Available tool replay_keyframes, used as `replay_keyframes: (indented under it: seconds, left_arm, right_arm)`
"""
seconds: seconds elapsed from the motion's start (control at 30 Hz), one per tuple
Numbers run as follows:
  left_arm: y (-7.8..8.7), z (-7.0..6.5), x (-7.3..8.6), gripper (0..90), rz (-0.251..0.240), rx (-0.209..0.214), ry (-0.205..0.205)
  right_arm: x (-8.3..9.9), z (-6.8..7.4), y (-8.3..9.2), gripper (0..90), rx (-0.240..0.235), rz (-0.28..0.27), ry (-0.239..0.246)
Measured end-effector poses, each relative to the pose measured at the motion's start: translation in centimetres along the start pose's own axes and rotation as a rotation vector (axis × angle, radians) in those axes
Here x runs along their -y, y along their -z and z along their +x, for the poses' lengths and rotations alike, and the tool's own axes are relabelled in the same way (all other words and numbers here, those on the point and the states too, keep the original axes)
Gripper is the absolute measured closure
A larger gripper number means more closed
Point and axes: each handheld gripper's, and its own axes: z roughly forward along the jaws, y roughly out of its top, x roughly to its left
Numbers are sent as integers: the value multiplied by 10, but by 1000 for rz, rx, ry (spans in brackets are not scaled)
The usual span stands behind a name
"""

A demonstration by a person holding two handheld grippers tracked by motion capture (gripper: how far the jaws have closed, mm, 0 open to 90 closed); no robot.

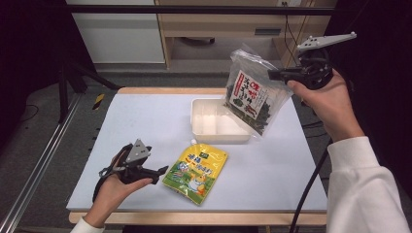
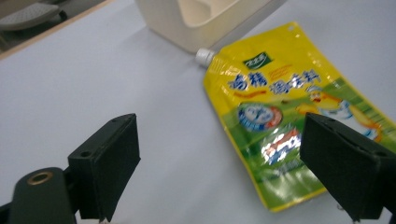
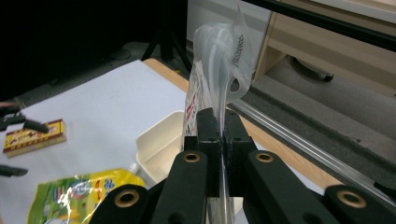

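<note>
Seaweed snack bag (image 1: pixel 252 90) hanging in the air above the right end of the white tray (image 1: pixel 204 127), near the table's (image 1: pixel 145 126) far right corner. Pinched at its clear top edge by the right claw (image 1: pixel 272 74), jaws pressed flat together on the film, seen close in the right gripper view (image 3: pixel 219 135). Bag tilted, lower corner over the tray's right rim; cannot tell whether touching it.

Step judged: lowering the bag into the tray. Best done by swinging the bag's bottom leftward over the open compartment first, then sinking slowly so the slack film folds inside the walls rather than draping over the rim. Grip to be kept until the bag's weight rests on the tray floor. Thin film likely to slip or crumple if rushed.

Left claw (image 1: pixel 163 171) near the front left of the table, jaws wide apart, holding nothing, pointed at the yellow spouted seasoning pouch (image 2: pixel 289 107) lying flat just in front of the tray, white cap toward the tray wall. Right jaw just over the pouch's near edge in the left gripper view; contact not clear.
</note>
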Motion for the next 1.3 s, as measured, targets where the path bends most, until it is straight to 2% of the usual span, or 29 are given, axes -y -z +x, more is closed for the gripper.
replay_keyframes:
  seconds: [0.1,0.17,0.2,0.27,0.3,0.4,0.53,0.7,0.87,1.07,1.3]
  left_arm:
    - [3,5,20,116,-6,-12,53]
    - [4,8,28,115,-3,-31,64]
    - [4,8,28,115,-3,-31,64]
    - [8,9,36,113,-16,-21,99]
    - [12,5,40,113,-23,-17,91]
    - [16,3,41,112,-29,-17,83]
    - [19,4,47,113,-36,-37,103]
    - [13,5,56,113,-10,-36,130]
    - [13,6,56,113,-16,-43,129]
    - [18,11,57,115,-43,-62,156]
    - [18,10,57,116,-43,-60,153]
  right_arm:
    - [0,-8,-8,887,-2,-19,-15]
    - [0,-12,-13,888,7,-25,-25]
    - [0,-12,-13,888,7,-25,-25]
    - [0,-17,-18,887,11,-37,-40]
    - [0,-20,-23,887,12,-33,-52]
    - [0,-25,-30,888,25,-32,-71]
    - [1,-28,-37,888,25,-33,-86]
    - [3,-29,-51,888,15,-40,-115]
    - [5,-28,-60,888,8,-50,-125]
    - [13,-31,-69,888,9,-51,-136]
    - [20,-36,-75,888,12,-54,-145]
